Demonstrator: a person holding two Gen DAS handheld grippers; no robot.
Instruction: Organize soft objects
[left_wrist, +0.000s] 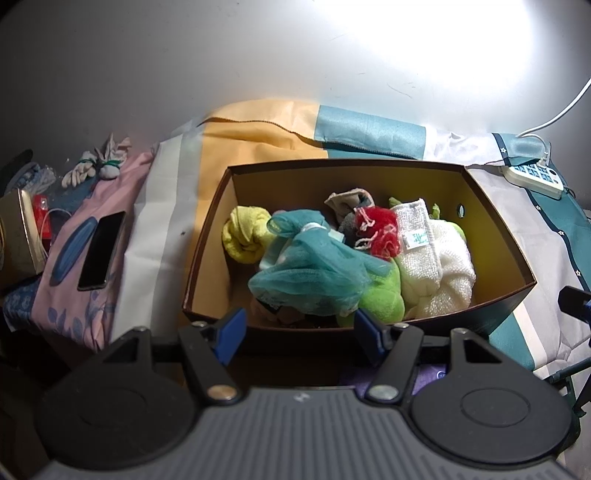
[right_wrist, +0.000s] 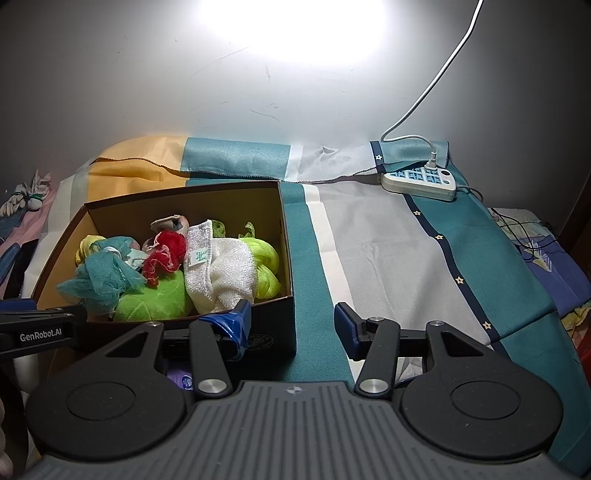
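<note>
Blue-padded fingers of the left gripper (left_wrist: 299, 332) fill the bottom of the left wrist view, standing apart with nothing between them, just short of the near wall of the cardboard box (left_wrist: 495, 295). Directly ahead of them, in the lower middle of the frame, lies the teal mesh bath pouf (left_wrist: 306, 273), a crumpled, airy netting resting on a plush green toy (left_wrist: 384, 295). Its bulk runs roughly from upper left to lower right, across the line of the fingers.

Behind it sit a rolled yellow towel (left_wrist: 243, 236), a red mesh pouf (left_wrist: 380, 232) with pink cord, a white knitted cloth (left_wrist: 417, 240) bearing a label, and a fluffy white towel (left_wrist: 454, 273). All the soft things visible here are already inside the box.

Toward the bottom of the right wrist view, the right gripper (right_wrist: 293, 325) also stands apart and empty, its left finger in front of the box's near right corner, its right finger over the smooth striped teal and grey bedsheet (right_wrist: 406, 258). The left hand looks better placed for the teal pouf. A white power strip (right_wrist: 419, 182) lies upper right.
</note>
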